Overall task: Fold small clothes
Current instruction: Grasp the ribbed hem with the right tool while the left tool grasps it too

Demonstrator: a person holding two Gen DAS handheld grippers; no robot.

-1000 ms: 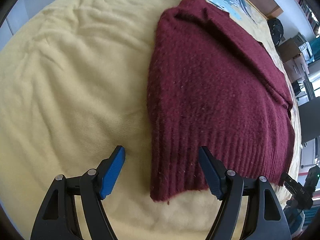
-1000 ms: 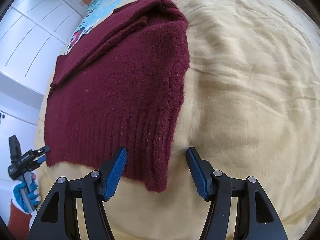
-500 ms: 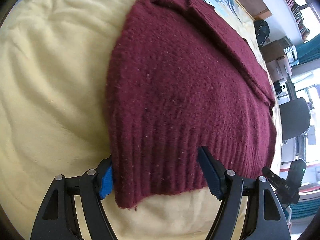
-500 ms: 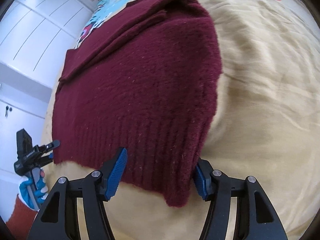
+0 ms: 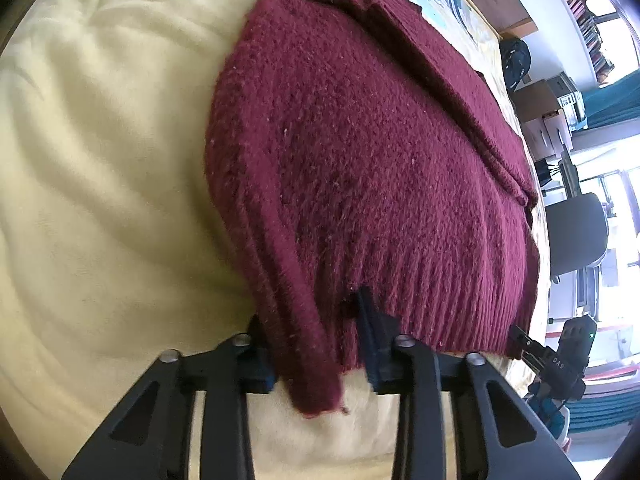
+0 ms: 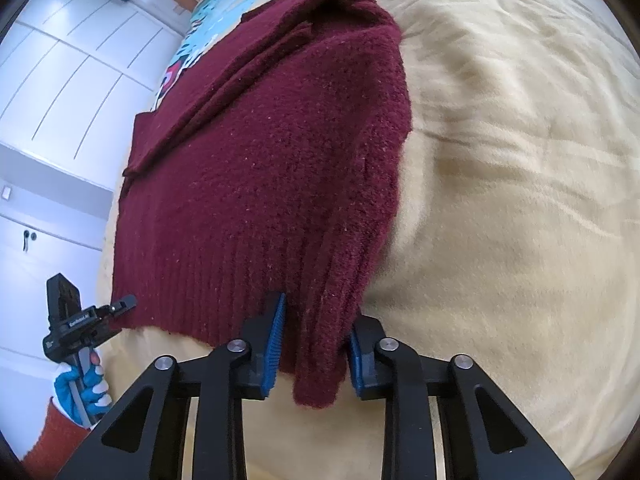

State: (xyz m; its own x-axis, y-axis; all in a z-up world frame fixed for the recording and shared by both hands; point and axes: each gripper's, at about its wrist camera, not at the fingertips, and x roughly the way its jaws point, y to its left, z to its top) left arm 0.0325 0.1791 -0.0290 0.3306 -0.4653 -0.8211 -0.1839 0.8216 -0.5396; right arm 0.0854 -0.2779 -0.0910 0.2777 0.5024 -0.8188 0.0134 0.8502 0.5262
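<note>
Both sets of jaws have just been closing, and now each one bites knit: the left gripper (image 5: 320, 356) pinches the near left corner of the maroon sweater (image 5: 360, 152), its blue pads squeezed in on the ribbed hem, while the right gripper (image 6: 314, 346) clamps the opposite hem corner between its own blue pads (image 6: 274, 340). A second ago those pads stood wide and merely straddled the corners, so the grab is made and, by my reading, the lift-and-fold can follow. The cloth bunches into a thick pleat at each pinch. Outward from there, the sweater lies flat on the yellow blanket (image 6: 520, 200), sleeves already folded across its back, collar end at the far side near a colourful print (image 6: 200, 28).
</note>
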